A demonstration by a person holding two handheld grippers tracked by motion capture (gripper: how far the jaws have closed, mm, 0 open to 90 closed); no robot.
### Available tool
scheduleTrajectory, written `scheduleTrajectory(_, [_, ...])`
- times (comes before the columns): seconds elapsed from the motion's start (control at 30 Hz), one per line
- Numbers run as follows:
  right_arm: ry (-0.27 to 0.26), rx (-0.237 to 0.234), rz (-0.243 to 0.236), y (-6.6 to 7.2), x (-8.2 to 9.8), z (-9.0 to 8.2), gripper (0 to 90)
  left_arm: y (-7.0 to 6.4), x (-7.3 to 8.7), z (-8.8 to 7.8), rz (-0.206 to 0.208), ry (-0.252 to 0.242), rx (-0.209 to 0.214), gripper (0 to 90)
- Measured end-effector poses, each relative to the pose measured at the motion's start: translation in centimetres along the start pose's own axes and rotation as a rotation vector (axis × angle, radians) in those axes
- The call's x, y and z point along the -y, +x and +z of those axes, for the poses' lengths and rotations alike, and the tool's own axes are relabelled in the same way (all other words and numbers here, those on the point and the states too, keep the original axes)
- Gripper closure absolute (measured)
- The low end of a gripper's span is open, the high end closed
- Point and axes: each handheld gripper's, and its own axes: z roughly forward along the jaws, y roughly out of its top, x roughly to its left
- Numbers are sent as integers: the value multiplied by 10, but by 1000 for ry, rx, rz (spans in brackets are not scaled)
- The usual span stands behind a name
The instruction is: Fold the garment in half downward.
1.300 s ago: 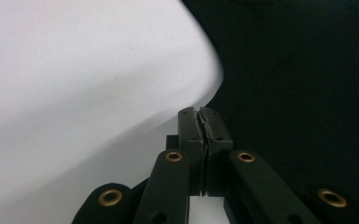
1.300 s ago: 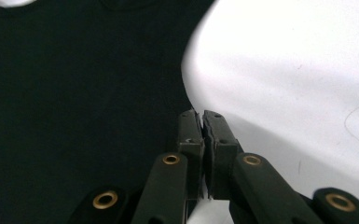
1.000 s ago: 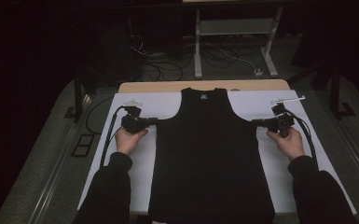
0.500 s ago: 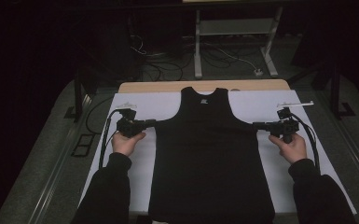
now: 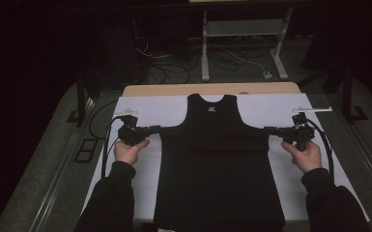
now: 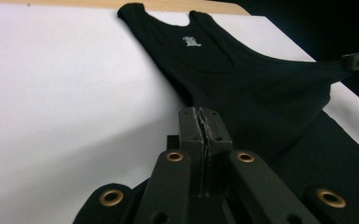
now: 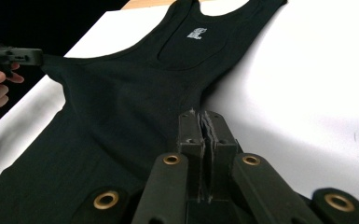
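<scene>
My left tongs are pinched tight on the black tank top at its left underarm edge. My right tongs are clamped the same way on the opposite edge. The top lies spread flat on the bench's white sheet, pulled taut between them.

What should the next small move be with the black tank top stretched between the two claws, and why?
Probably lower both corners onto the white sheet and let go. The left claw and right claw are each shut on an underarm corner of the tank top, pulled taut and already lying mostly flat and straight.
</scene>
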Motion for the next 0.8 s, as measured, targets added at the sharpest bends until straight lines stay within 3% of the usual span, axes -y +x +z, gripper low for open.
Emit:
scheduleTrajectory(0.4, [35,-3,24,1,8,-5,855,-6,13,-7,-19,14,22,877])
scheduleTrajectory(0.8, [82,3,59,5,26,-13,855,-20,30,-28,-47,34,40,876])
